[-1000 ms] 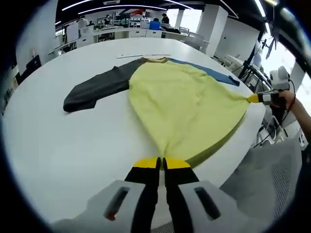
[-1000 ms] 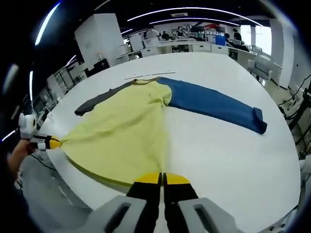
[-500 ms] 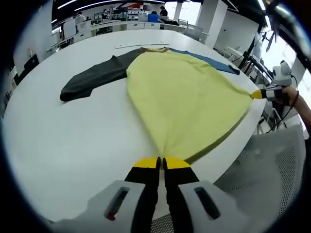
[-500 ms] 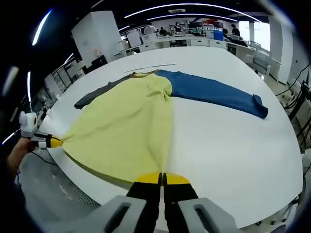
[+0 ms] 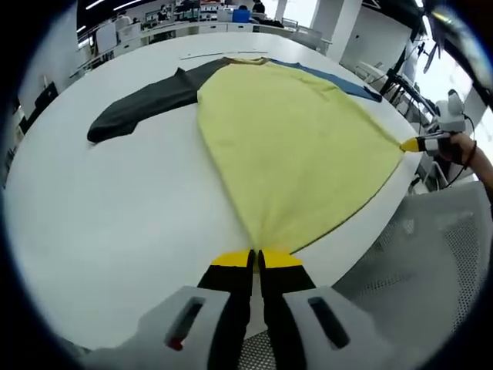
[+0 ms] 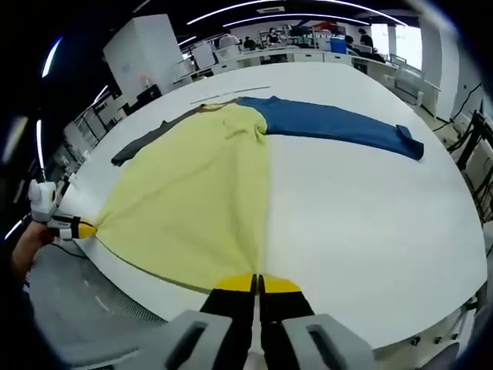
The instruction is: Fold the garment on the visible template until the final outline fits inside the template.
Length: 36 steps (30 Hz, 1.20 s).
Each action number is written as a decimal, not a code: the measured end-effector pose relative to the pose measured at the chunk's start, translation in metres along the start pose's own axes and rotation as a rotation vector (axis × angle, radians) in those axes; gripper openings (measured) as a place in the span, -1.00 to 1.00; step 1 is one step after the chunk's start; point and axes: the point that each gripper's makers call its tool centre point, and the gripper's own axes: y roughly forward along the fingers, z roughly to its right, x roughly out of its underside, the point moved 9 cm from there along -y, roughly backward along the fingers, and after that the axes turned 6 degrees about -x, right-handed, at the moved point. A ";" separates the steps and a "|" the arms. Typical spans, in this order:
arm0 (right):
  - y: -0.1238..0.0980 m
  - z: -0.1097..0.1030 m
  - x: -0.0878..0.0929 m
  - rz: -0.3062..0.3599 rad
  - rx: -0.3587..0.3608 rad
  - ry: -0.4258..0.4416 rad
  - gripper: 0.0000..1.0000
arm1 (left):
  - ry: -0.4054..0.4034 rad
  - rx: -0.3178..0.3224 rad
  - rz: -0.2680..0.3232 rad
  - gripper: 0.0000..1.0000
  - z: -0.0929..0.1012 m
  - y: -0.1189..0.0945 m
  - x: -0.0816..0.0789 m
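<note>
A yellow shirt (image 5: 289, 146) with one dark grey sleeve (image 5: 139, 108) and one blue sleeve (image 6: 331, 123) lies spread on a white table (image 5: 115, 223). My left gripper (image 5: 256, 258) is shut on one hem corner of the yellow shirt (image 6: 192, 200) near the table's edge. My right gripper (image 6: 256, 284) is shut on the other hem corner. The hem is pulled taut between them. The right gripper (image 5: 416, 144) shows in the left gripper view at the right, and the left gripper (image 6: 77, 228) shows in the right gripper view at the left.
A thin white strip (image 6: 231, 94) lies on the table beyond the collar. A mesh chair (image 5: 416, 262) stands by the table edge. A hand (image 6: 31, 247) holds the left gripper. Desks and shelves fill the room behind.
Both grippers have drawn the hem back toward the table's near edge, and the yellow body now lies flatter and more stretched. The hem reaches the table edge.
</note>
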 end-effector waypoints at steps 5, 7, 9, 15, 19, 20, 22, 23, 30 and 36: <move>0.001 0.001 0.002 -0.007 0.000 0.009 -1.00 | 0.017 -0.012 -0.003 -0.99 0.001 -0.001 0.000; 0.001 0.001 0.002 -0.009 -0.001 0.009 -1.00 | 0.019 -0.016 -0.005 -0.99 0.002 -0.001 0.000; 0.002 0.001 0.002 -0.013 -0.003 0.007 -1.00 | 0.029 -0.020 -0.007 -0.99 0.003 -0.001 0.000; 0.002 0.001 0.003 -0.013 -0.005 0.008 -1.00 | 0.031 -0.018 0.004 -0.99 0.002 -0.001 0.000; 0.002 0.002 0.003 -0.015 -0.012 0.004 -1.00 | 0.004 -0.011 0.009 -0.99 0.003 -0.001 0.001; 0.002 0.002 0.003 -0.015 -0.015 0.003 -1.00 | -0.001 -0.012 0.009 -0.99 0.002 -0.001 0.002; 0.002 0.003 0.002 -0.015 -0.019 -0.007 -1.00 | -0.007 -0.006 0.013 -0.94 0.002 -0.001 0.001; 0.002 0.003 0.002 -0.015 -0.018 -0.011 -1.00 | -0.013 0.000 0.015 -0.89 0.002 -0.001 0.001; -0.001 0.004 -0.004 0.014 -0.036 -0.033 -0.58 | -0.019 0.013 0.105 -0.30 0.002 -0.004 -0.002; -0.004 0.003 -0.018 0.081 -0.059 -0.079 -0.16 | -0.014 0.022 0.172 0.09 0.000 -0.009 -0.010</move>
